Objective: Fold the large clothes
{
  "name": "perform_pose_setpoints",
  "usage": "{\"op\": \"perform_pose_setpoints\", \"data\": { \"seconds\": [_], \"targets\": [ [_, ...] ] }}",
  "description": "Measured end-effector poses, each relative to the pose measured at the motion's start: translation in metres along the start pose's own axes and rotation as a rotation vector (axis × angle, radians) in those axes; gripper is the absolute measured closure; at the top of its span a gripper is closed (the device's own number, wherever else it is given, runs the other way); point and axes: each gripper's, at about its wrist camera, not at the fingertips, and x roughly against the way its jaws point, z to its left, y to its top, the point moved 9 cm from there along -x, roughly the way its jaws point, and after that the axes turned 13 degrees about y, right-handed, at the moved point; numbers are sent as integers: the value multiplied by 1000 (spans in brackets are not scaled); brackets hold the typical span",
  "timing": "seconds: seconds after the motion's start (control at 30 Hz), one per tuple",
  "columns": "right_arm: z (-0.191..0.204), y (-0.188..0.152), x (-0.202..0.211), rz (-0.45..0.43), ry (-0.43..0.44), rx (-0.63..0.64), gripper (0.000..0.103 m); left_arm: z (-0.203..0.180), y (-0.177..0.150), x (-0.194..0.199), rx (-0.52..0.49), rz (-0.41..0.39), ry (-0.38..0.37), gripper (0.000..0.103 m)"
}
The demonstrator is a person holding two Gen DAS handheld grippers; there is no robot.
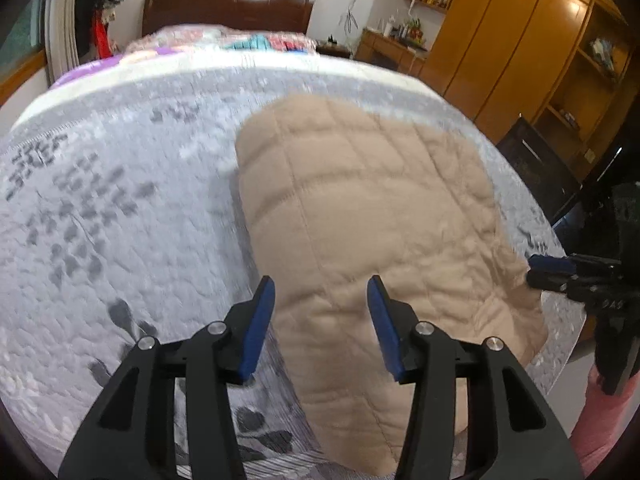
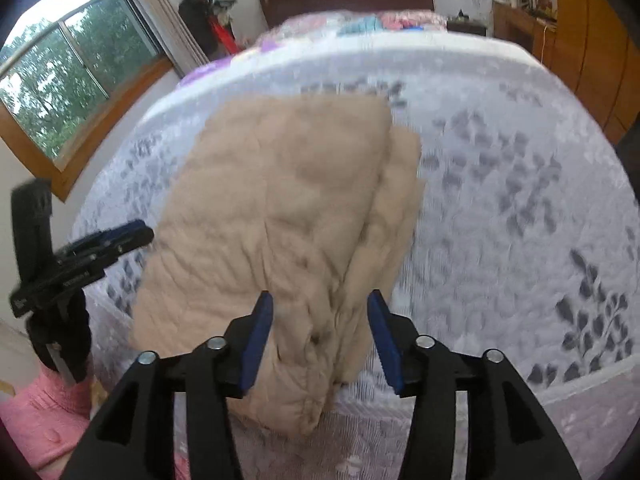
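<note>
A beige quilted padded jacket (image 1: 360, 216) lies folded lengthwise on the bed; it also shows in the right wrist view (image 2: 280, 216), with a folded layer along its right side. My left gripper (image 1: 321, 285) is open and empty, held above the jacket's near end. My right gripper (image 2: 321, 300) is open and empty above the jacket's near right edge. The right gripper also shows at the right edge of the left wrist view (image 1: 548, 268). The left gripper shows at the left of the right wrist view (image 2: 136, 232).
The bed has a grey-and-white leaf-pattern cover (image 1: 100, 220) and a dark wooden headboard (image 1: 228, 12). Colourful bedding (image 1: 256, 42) lies at the far end. Wooden wardrobes (image 1: 520, 40) stand to the right, a window (image 2: 60, 80) to the left. A pink sleeve (image 2: 44, 412) is near.
</note>
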Motion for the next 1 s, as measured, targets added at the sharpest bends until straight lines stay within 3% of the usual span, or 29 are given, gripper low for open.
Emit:
{"op": "perform_pose_setpoints", "data": {
  "seconds": [0.1,0.23,0.43,0.6,0.67,0.83,1.0],
  "targets": [
    [-3,27,0,-9,32,-8,48,6,13,0,21,-8,5,55],
    [-26,65,-29,32,51,-76,48,6,25,-9,33,5,14,56],
    [-49,80,-65,82,86,-139,49,1,31,-34,31,59,26,59],
    [-49,84,-64,47,88,-116,81,-8,35,-45,14,69,17,66],
    [-48,85,-58,26,113,-118,86,-15,36,-46,-7,67,22,67],
    [-59,74,-52,5,71,-129,88,-31,33,-49,-61,61,37,67],
    [-77,60,-72,32,65,-163,85,-39,26,-63,-107,75,44,67]
  ]
}}
